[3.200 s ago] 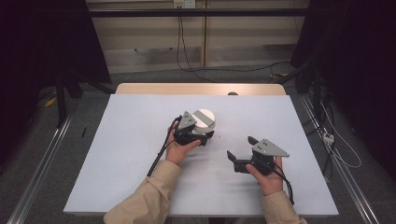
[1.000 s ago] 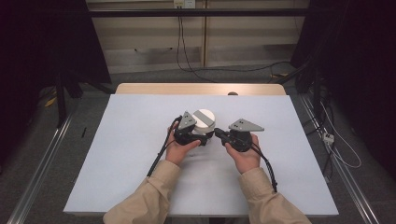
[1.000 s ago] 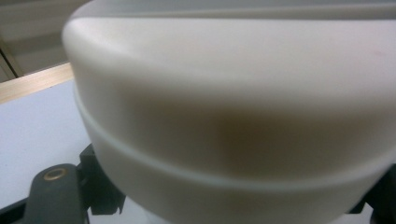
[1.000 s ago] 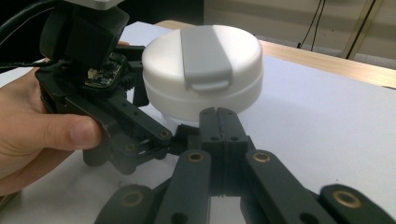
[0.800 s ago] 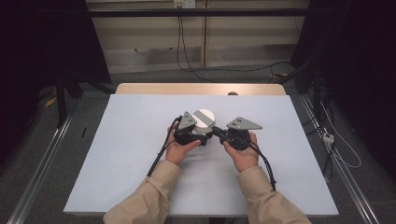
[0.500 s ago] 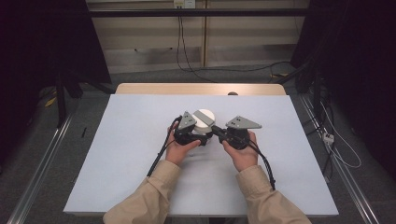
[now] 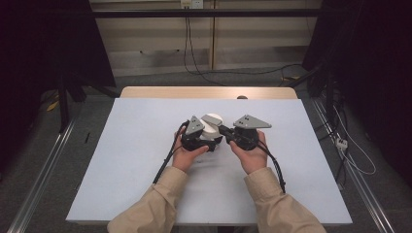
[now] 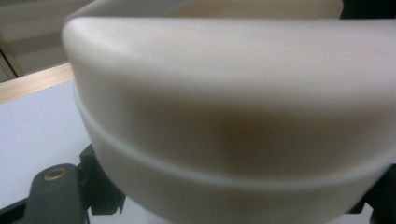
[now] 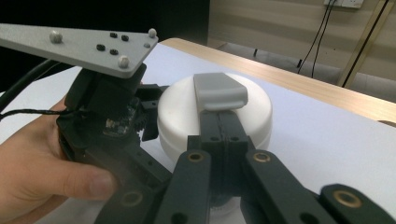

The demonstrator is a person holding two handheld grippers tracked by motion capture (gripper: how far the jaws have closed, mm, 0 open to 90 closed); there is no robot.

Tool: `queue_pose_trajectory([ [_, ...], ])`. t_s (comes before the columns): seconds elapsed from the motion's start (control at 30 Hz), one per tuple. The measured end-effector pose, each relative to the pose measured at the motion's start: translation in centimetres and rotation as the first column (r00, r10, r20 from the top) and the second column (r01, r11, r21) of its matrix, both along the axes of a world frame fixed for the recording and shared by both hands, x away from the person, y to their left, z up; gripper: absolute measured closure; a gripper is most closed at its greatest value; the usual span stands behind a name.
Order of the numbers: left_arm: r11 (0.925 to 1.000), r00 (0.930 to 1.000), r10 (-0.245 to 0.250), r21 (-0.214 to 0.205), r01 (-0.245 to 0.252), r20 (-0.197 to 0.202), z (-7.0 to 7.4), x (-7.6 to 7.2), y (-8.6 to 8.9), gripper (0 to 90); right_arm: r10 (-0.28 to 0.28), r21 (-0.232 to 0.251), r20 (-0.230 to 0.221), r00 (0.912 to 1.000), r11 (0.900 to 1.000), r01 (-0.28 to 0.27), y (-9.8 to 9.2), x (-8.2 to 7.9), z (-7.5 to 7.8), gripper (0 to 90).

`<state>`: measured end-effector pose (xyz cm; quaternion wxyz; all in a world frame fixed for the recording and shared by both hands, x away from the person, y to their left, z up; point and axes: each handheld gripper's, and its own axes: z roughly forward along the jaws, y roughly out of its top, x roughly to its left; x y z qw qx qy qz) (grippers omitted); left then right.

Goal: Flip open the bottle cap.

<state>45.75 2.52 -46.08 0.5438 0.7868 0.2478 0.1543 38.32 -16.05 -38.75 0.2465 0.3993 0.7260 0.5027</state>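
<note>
**Both my tongs on the round white container**

My right gripper has its two black jaws pressed together at the centre of the right gripper view, their tips at the grey tab on top of the round white container; whether they pinch the tab or only touch it I cannot tell. In the high view that gripper sits just right of centre, my right hand beneath it.

My left gripper is at the container's left side in the high view, my left hand wrapped around its body. In the left gripper view the container's cream wall is blurred and very close, with one black jaw at lower left beside it, so the jaws seem to straddle it.

The container is lidded, so its contents are hidden. It sits on the white table, mid-frame, between my two hands.
</note>
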Motion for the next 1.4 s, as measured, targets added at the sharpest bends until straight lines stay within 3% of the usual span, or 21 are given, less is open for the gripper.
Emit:
queue_pose_trajectory([
  [0.53, 1.0, 1.0, 0.001, 0.005, -0.001, 0.01, 0.0, 0.1, 0.0, 18.3, 0.009, -0.014, 0.018, 0.9998, 0.9999, -0.008, 0.9, 1.0, 1.3, 90.0],
  [1.0, 1.0, 0.9999, 0.003, 0.006, -0.003, 0.012, 0.0, 0.1, 0.1, 18.3, 0.007, -0.033, 0.023, 0.9997, 0.9994, -0.006, 1.3, 2.0, 1.6, 90.0],
  [1.13, 0.9999, 1.0, 0.0, -0.01, -0.001, -0.002, 0.0, 0.0, 0.0, 18.3, 0.009, -0.039, 0.025, 0.9997, 0.9992, -0.008, 1.6, 2.3, 1.8, 90.0],
  [1.33, 1.0, 0.9999, 0.005, 0.001, -0.005, 0.01, 0.0, 0.0, 0.0, 18.3, 0.011, -0.04, 0.031, 0.9994, 0.9991, -0.01, 1.9, 2.6, 2.0, 90.0],
  [1.4, 0.9999, 1.0, 0.004, -0.012, -0.004, -0.003, 0.0, 0.0, 0.0, 18.3, 0.011, -0.044, 0.03, 0.9995, 0.999, -0.009, 2.0, 2.7, 2.0, 90.0],
])
